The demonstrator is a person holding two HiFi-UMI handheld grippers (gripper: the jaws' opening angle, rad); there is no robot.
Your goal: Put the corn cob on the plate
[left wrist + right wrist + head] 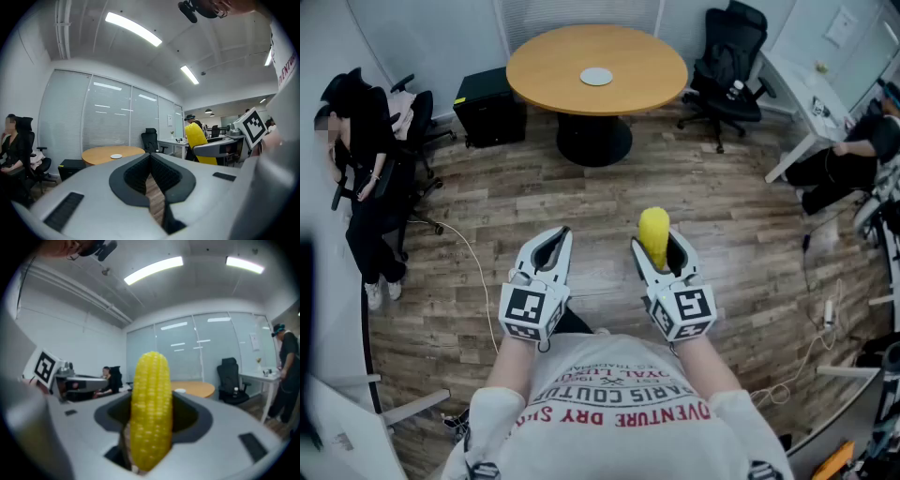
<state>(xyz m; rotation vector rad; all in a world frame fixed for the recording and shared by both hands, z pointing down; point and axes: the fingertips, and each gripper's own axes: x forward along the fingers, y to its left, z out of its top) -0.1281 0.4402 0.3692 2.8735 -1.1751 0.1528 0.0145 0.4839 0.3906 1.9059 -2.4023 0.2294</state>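
**Current step: transport.** The corn cob is already grasped but has not yet been delivered.

**Gripper state**
- The right gripper is clenched on the corn cob. In the right gripper view the cob stands upright between the jaws of the right gripper. Its lower part is seated between the pads and its tip rises above them.
- The left gripper is closed on nothing. In the left gripper view its jaws meet at the tips, and only the floor shows through the gap behind them.

**Location of task items**
- The cob is held in the air in front of the person's chest, above the wood floor. It rests on nothing and touches only the right gripper.
- The plate lies near the middle of the round surface, away from every edge. It appears empty.
- The surface stands well apart from both grippers, ahead of the person.

**Next move, as judged**
1. Carry the right gripper forward to the near edge of the surface, then over the plate.
2. Keep the jaws clenched during travel. Much of the cob stands above the pads, so it could tip if the grip loosens.
3. Tilt the gripper so the cob comes down on its side rather than on end.
4. Lower it until the cob is on the plate, then release.

The left gripper has no part in this step and should be kept out of the path.
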